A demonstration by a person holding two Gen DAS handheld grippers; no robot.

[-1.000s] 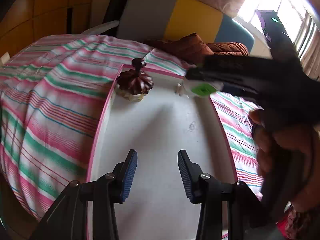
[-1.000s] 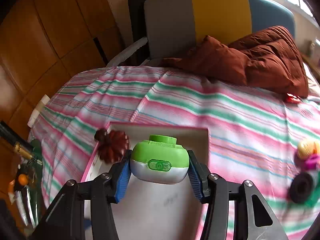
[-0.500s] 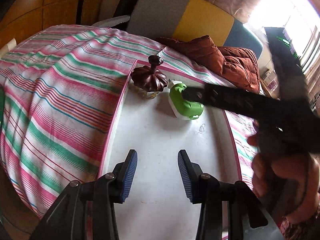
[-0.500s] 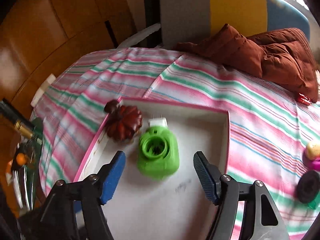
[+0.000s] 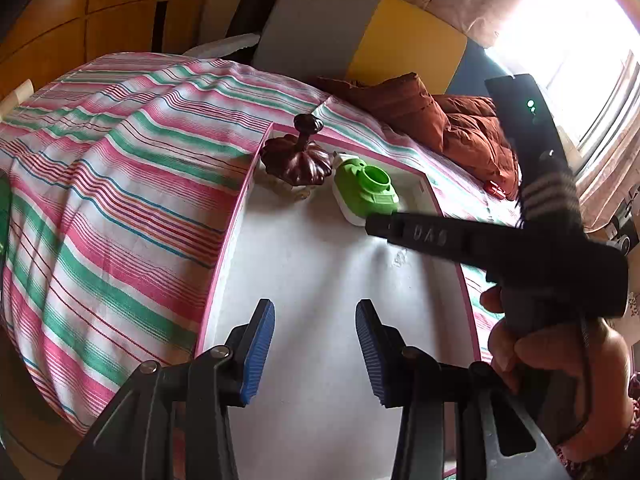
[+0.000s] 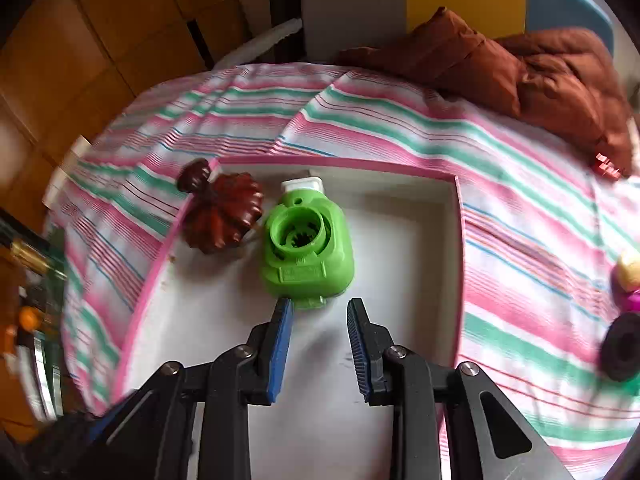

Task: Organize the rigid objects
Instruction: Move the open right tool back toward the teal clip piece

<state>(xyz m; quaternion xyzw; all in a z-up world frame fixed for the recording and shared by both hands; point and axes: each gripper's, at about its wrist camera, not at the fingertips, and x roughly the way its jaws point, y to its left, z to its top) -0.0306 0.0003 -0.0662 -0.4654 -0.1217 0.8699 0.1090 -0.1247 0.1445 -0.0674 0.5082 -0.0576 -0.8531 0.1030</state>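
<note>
A green and white plastic gadget (image 6: pixel 306 250) lies in the far part of a white, pink-rimmed tray (image 6: pixel 459 240) on the bed. It also shows in the left wrist view (image 5: pixel 366 192). A dark brown pumpkin-shaped lid (image 6: pixel 222 216) sits just left of it in the tray's far left corner (image 5: pixel 298 158). My right gripper (image 6: pixel 320 334) is open and empty, just short of the gadget. My left gripper (image 5: pixel 315 346) is open and empty over the tray's near part (image 5: pixel 320 280). The right gripper's body (image 5: pixel 496 244) crosses the left wrist view.
The tray rests on a pink, green and white striped bedspread (image 5: pixel 120 200). A brown blanket (image 6: pixel 540 68) lies at the bed's far end. A black disc (image 6: pixel 622 346) and small coloured toys (image 6: pixel 628 276) lie on the bed at right. A small red item (image 6: pixel 606 166) lies by the blanket.
My right gripper set the green gadget down in the tray beside the brown lid, opened, and has drawn back with its jaws now narrower. The left gripper stayed open.
</note>
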